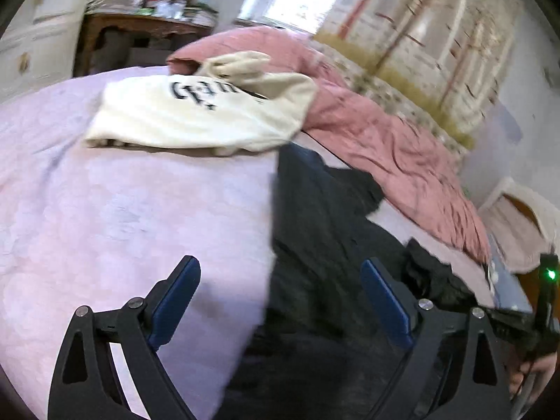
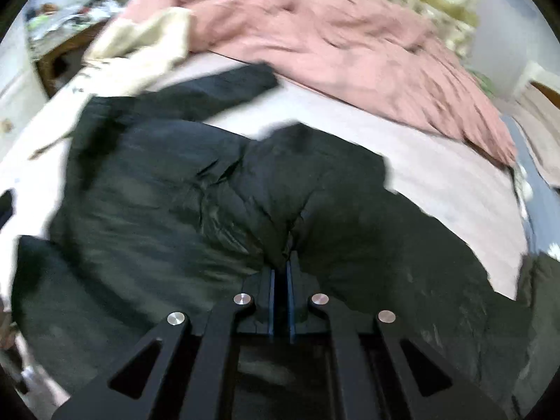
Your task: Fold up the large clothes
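Our right hand-held gripper [image 2: 281,266] pinches a fold of the black garment [image 2: 175,210] on the bed [image 1: 105,210].

Our left hand-held gripper [image 1: 280,280] hangs wide apart and empty, straddling the garment's edge over the lilac bed cover. We see the dark cloth spread, rumpled, across the near mattress; a cream printed top [image 1: 196,112] lies beyond it, touching a pink duvet [image 1: 385,140] bunched along the far side.
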### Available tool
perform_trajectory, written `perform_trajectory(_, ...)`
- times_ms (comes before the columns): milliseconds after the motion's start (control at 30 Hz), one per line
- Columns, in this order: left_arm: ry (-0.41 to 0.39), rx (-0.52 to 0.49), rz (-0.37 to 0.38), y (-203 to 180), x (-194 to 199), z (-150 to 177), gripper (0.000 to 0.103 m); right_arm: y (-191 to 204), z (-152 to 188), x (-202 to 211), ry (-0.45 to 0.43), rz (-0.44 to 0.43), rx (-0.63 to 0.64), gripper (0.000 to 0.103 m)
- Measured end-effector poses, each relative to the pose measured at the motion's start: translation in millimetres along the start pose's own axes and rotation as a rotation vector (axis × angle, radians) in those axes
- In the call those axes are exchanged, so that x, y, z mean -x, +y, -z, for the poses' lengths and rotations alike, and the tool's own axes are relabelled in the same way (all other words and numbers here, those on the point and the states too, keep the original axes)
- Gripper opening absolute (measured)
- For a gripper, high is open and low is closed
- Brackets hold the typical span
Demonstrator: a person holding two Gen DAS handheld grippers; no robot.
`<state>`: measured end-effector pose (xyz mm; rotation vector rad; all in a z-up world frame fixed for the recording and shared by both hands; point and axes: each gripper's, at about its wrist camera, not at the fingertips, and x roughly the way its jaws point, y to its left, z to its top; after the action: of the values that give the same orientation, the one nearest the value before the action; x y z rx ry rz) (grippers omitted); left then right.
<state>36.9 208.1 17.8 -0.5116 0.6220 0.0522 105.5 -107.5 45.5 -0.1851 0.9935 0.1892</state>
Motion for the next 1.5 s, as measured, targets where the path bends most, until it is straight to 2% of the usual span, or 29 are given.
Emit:
perform_trajectory(100, -0.02, 0.071, -0.016, 24.6, 7.8, -4.7, 0.092, 34.3, -2.8, 4.2, -0.014, -0.048, 0.042, 0.006)
perform_trajectory(233, -0.04, 0.086, -0.119, 39.4, 11.1, -8.1, 0.092, 74.6, -0.9, -14.1, 0.016, -0.074, 0.087, 0.006)
perform_trajectory(333, -0.042, 0.083, -0.12, 42.7, 12.5, -8.3, 0.092, 80.7, 1.3, -40.2, 0.074, -0.069, 0.066, 0.006)
perform_trajectory(400, -0.039, 0.074, -0.118, 42.7, 11.9, -8.0, 0.092, 81.7, 4.9, -49.3, 0.097, -0.068, 0.053, 0.012)
perform_trajectory(533, -0.034, 0.084, -0.115, 45.7, 11.3, -7.1, 0.092, 81.8, 8.0, -47.7, 0.076, -0.072, 0.049, 0.016)
perform_trajectory(567, -0.033, 0.092, -0.107, 46.9, 11.1, -7.2, 0.092, 82.8, 7.4, -41.9, 0.063, -0.074, 0.06, 0.022)
perform_trajectory(667, -0.03, 0.094, -0.11, 47.6, 9.9, -7.7, 0.092, 85.7, -1.2, -21.1, 0.01, -0.081, 0.074, 0.055)
perform_trajectory(900, -0.018, 0.155, -0.13, 57.9, 8.5, -7.8, 0.092, 97.0, -45.4, 17.7, -0.116, -0.168, 0.044, 0.055)
perform_trajectory(1000, -0.042, 0.175, -0.159, 60.4, 13.1, -7.4, 0.092, 128.7, -77.2, 12.0, -0.152, -0.168, 0.095, 0.055)
perform_trajectory(1200, -0.053, 0.166, -0.194, 63.1, 13.5, -8.3, 0.092, 200.5, -120.3, -31.6, -0.148, -0.152, 0.213, 0.055)
perform_trajectory(1267, -0.041, 0.213, -0.184, 67.1, 12.8, -4.9, 0.092, 225.2, -128.1, -55.7, -0.133, -0.094, 0.274, 0.055)
perform_trajectory(1300, -0.026, 0.237, -0.154, 68.3, 11.7, -2.2, 0.092, 237.2, -131.1, -68.8, -0.136, -0.036, 0.322, 0.055)
perform_trajectory(1367, -0.006, 0.253, -0.113, 66.2, 11.5, 1.3, 0.091, 246.1, -137.0, -86.2, -0.145, 0.015, 0.353, 0.055)
perform_trajectory(1500, -0.038, 0.213, -0.164, 62.8, 16.2, -1.1, 0.091, 247.1, -154.1, -112.4, -0.1, -0.024, 0.294, 0.055)
